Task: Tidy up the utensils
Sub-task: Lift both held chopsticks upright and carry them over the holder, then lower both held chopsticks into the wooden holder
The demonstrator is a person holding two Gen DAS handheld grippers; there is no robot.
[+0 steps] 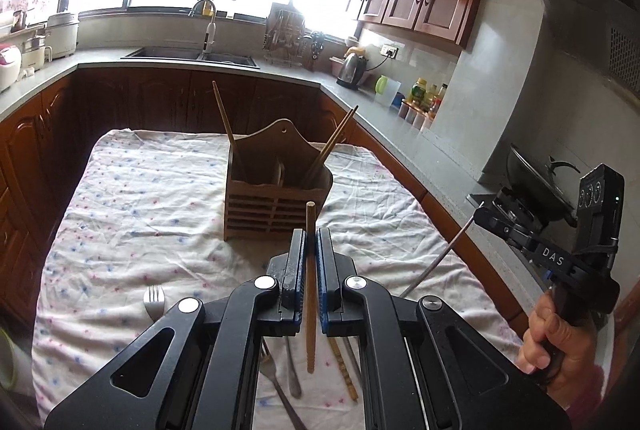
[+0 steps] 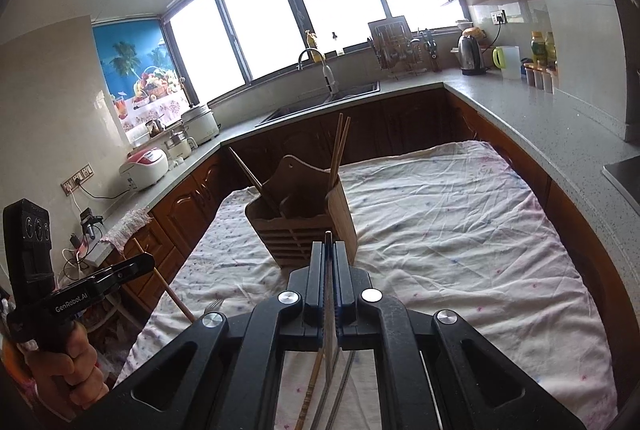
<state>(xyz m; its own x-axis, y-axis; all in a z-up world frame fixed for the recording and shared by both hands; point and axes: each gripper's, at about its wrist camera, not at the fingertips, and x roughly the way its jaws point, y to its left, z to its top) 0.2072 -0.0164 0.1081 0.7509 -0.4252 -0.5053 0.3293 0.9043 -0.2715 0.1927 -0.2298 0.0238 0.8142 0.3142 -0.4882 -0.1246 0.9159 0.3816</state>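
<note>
A wooden utensil holder (image 1: 276, 186) (image 2: 304, 218) stands on the cloth-covered table, with chopsticks (image 1: 334, 146) (image 2: 340, 146) leaning in its compartments. My left gripper (image 1: 310, 234) is shut on a wooden chopstick (image 1: 310, 290), held upright just in front of the holder. My right gripper (image 2: 329, 248) is shut on a metal chopstick (image 2: 329, 302), also near the holder; it shows in the left wrist view (image 1: 486, 214) with the metal chopstick (image 1: 436, 258) hanging down. A fork (image 1: 154, 300) and several utensils (image 1: 294, 370) lie on the cloth below.
The table carries a white dotted cloth (image 1: 140, 214) (image 2: 460, 230). Kitchen counters run around it, with a sink (image 1: 192, 54), a kettle (image 1: 352, 70), bottles (image 1: 420, 94) and a wok (image 1: 536, 186) on the stove at right.
</note>
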